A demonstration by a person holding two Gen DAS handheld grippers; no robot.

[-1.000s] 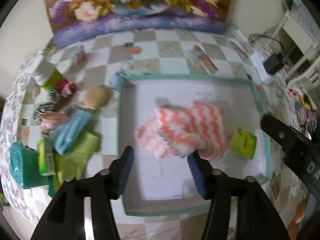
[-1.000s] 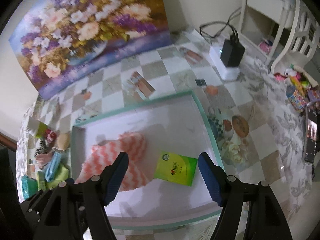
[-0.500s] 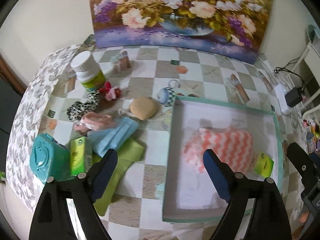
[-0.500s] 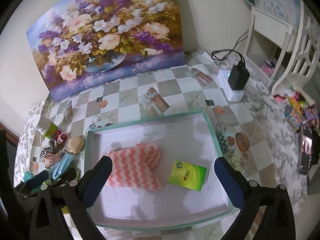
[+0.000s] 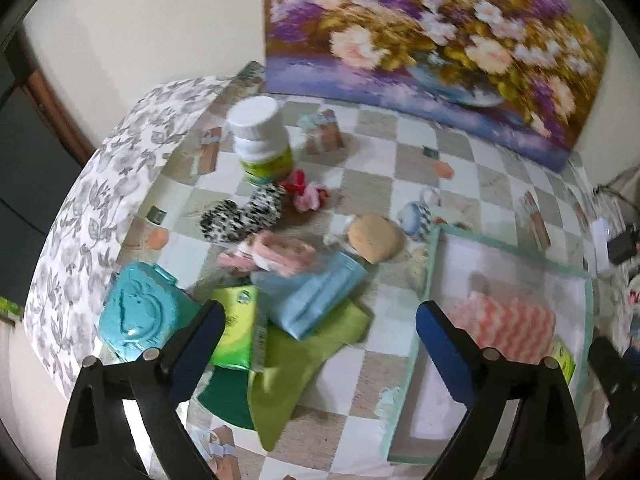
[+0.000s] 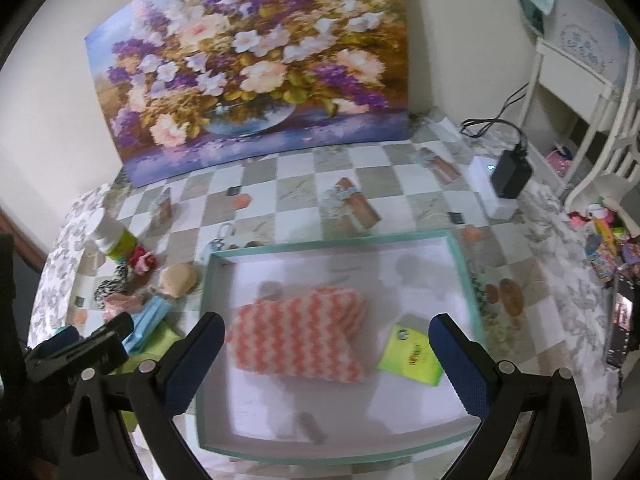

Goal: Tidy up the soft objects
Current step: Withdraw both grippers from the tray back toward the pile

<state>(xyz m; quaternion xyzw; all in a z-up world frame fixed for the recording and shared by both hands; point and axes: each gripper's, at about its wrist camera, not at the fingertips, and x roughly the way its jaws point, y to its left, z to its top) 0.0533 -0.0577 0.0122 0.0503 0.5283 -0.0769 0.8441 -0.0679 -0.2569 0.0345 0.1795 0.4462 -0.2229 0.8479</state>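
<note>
Both claws hang released: left claw (image 5: 316,340) opening above green cloth (image 5: 296,364), right claw (image 6: 326,354) above chevron towel (image 6: 300,334).

One tray (image 6: 460,256), two green packets (image 6: 412,356), one bottle (image 5: 262,140), one painting (image 6: 248,64)

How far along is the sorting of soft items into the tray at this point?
Done: the orange zigzag cloth and a green tissue pack lie in the teal-rimmed tray. In hand: nothing; the left hand-held gripper is opening empty over the pile, the right hand-held gripper is open above the tray. Left: blue face mask, green cloth, another tissue pack, pink items.
</note>
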